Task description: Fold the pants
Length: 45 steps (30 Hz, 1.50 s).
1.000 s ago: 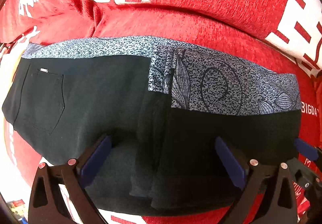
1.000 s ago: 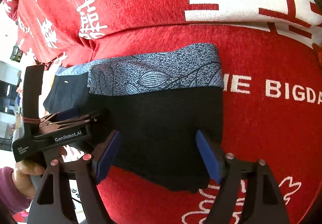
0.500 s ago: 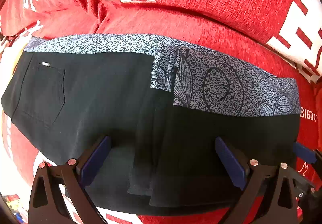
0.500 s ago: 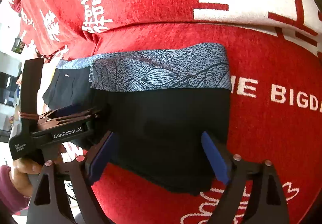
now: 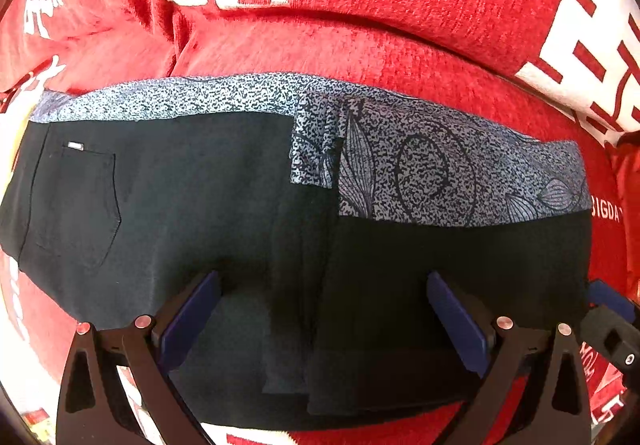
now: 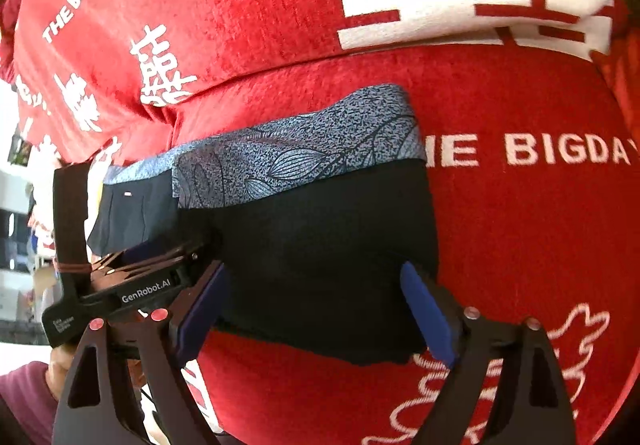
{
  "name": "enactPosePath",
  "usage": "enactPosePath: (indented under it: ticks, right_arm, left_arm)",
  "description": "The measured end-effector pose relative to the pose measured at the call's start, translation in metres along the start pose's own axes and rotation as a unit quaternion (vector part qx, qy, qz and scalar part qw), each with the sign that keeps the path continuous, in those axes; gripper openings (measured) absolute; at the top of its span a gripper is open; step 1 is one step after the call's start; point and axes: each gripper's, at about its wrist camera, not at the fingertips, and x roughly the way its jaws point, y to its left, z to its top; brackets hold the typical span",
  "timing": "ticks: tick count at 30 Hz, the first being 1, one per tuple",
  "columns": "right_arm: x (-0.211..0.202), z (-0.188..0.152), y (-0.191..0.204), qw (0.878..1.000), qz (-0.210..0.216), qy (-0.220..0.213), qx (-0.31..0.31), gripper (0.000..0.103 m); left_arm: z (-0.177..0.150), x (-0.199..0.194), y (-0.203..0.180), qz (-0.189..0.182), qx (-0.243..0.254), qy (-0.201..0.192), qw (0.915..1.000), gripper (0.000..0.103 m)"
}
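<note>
Left wrist view shows a red sofa cover (image 5: 360, 45) with white printed characters, and on it the black pants (image 5: 180, 205) lie folded, their grey patterned band (image 5: 440, 169) running along the far edge and a back pocket (image 5: 76, 205) at the left. The pants spread directly ahead of the left gripper (image 5: 322, 317), whose blue-padded fingers (image 5: 188, 321) stand wide apart over the near black cloth, gripping nothing. From the right wrist view, the right gripper (image 6: 316, 317) likewise stands spread over the right end of the folded pants (image 6: 328, 245), its fingers (image 6: 428, 319) apart; whether the pads touch the cloth I cannot tell.
</note>
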Motion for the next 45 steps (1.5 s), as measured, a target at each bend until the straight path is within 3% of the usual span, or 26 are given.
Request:
enactPosePath:
  ticks: [6, 11, 17, 23, 32, 45]
  right_arm:
    - [-0.005, -0.015, 0.016, 1.0, -0.011, 0.001, 0.028, 0.089]
    - [-0.002, -0.028, 0.037, 0.999, -0.049, 0.004, 0.022, 0.089]
    - [0.001, -0.038, 0.06, 0.997, -0.057, 0.035, 0.034, 0.089]
    - [0.013, -0.05, 0.095, 0.996, -0.061, 0.064, 0.023, 0.089]
    - [0.041, -0.06, 0.161, 0.994, -0.055, 0.096, -0.022, 0.089]
    - [0.082, -0.058, 0.217, 0.987, -0.058, 0.13, -0.072, 0.09]
  left_arm:
    - [-0.004, -0.023, 0.01, -0.018, 0.022, 0.006, 0.9996, 0.103]
    - [-0.024, -0.041, 0.032, -0.025, 0.042, 0.008, 0.9988, 0.103]
    - [-0.05, -0.058, 0.066, -0.029, 0.033, 0.025, 0.9987, 0.103]
    - [-0.061, -0.062, 0.099, -0.034, 0.008, 0.037, 0.9987, 0.103]
    - [-0.059, -0.067, 0.158, -0.034, -0.048, 0.018, 0.9981, 0.103]
    - [-0.054, -0.058, 0.255, -0.017, -0.148, 0.003, 0.9888, 0.103]
